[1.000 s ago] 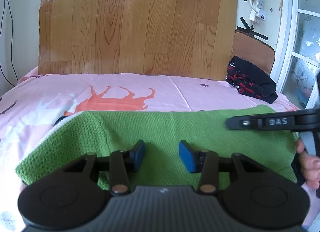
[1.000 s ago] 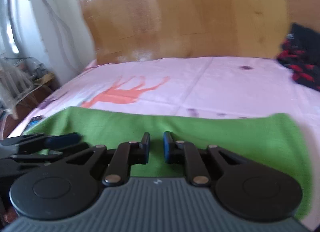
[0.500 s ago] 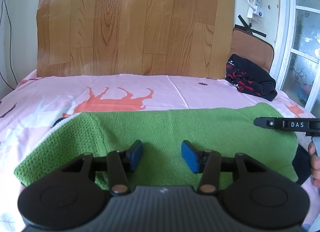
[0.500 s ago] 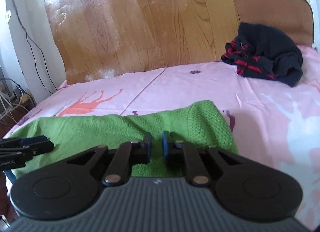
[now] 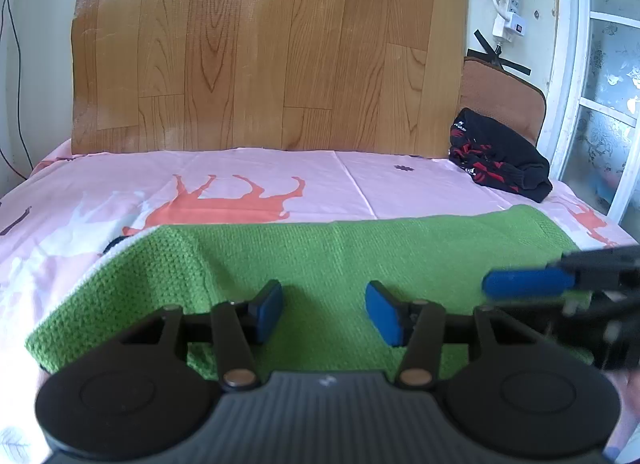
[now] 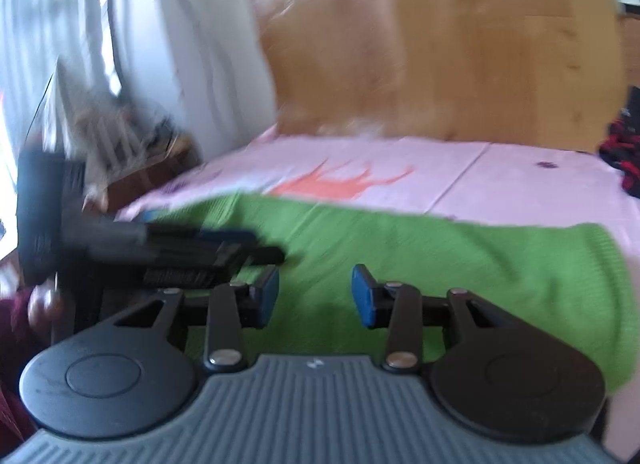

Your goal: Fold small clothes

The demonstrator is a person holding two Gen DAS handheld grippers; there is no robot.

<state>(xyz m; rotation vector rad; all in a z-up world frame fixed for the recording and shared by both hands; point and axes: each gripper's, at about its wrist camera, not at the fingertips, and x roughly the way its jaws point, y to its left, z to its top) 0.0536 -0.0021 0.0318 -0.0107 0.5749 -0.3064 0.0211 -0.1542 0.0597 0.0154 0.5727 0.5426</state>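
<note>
Release step on folded green knit garment (image 5: 360, 264): left gripper (image 5: 324, 314) and right gripper (image 6: 314, 296) jaws opening, nothing clamped; next fold likely needs fresh edge grips

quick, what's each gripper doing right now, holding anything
left gripper: jaws opening, pads apart over the green cloth, gripping nothing.
right gripper: jaws opening, pads apart above the same cloth, nothing held.
</note>
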